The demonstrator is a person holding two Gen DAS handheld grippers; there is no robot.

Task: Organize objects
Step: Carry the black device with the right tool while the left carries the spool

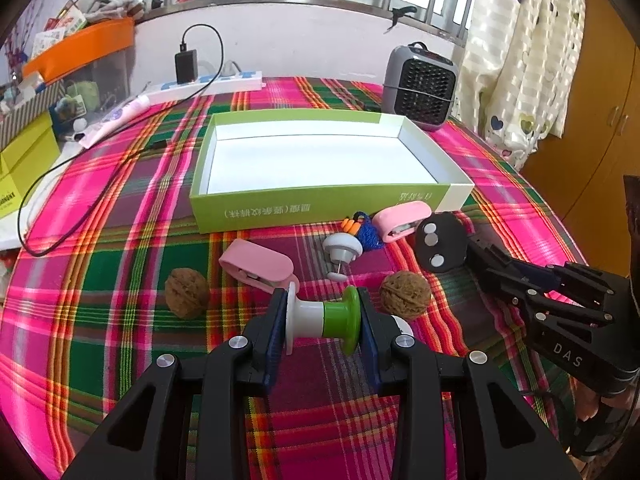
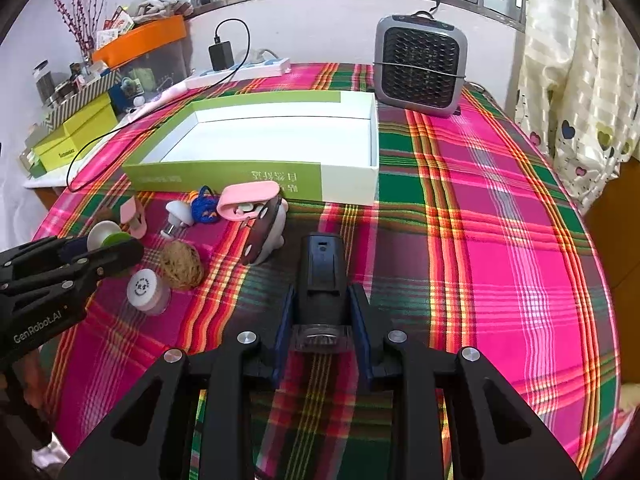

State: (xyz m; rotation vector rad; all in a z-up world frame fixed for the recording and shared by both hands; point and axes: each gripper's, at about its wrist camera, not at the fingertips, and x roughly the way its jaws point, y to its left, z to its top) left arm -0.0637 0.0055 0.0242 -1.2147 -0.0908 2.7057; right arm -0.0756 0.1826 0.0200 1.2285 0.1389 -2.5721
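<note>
My left gripper (image 1: pixel 324 320) is shut on a white and green spool (image 1: pixel 320 318), which lies crosswise between the blue pads just above the plaid cloth. The spool (image 2: pixel 110 236) and left gripper (image 2: pixel 100 252) also show in the right wrist view. My right gripper (image 2: pixel 320 320) is shut on a black device (image 2: pixel 320 276) with a clear end. An empty green and white box (image 1: pixel 320 200) stands behind the loose items. Those are two walnuts (image 1: pixel 186 292) (image 1: pixel 406 292), two pink clips (image 1: pixel 260 266) (image 1: pixel 402 216), a grey-white knob (image 1: pixel 342 250), a blue knitted piece (image 1: pixel 368 234) and a dark-faced figurine (image 1: pixel 440 246).
A small white jar (image 2: pixel 146 290) stands by a walnut (image 2: pixel 182 264). A grey heater (image 1: pixel 420 88) sits at the back right of the table. A power strip (image 1: pixel 212 82) with a charger and a trailing black cable (image 1: pixel 80 216) lies at the back left, beside stacked boxes (image 1: pixel 28 156).
</note>
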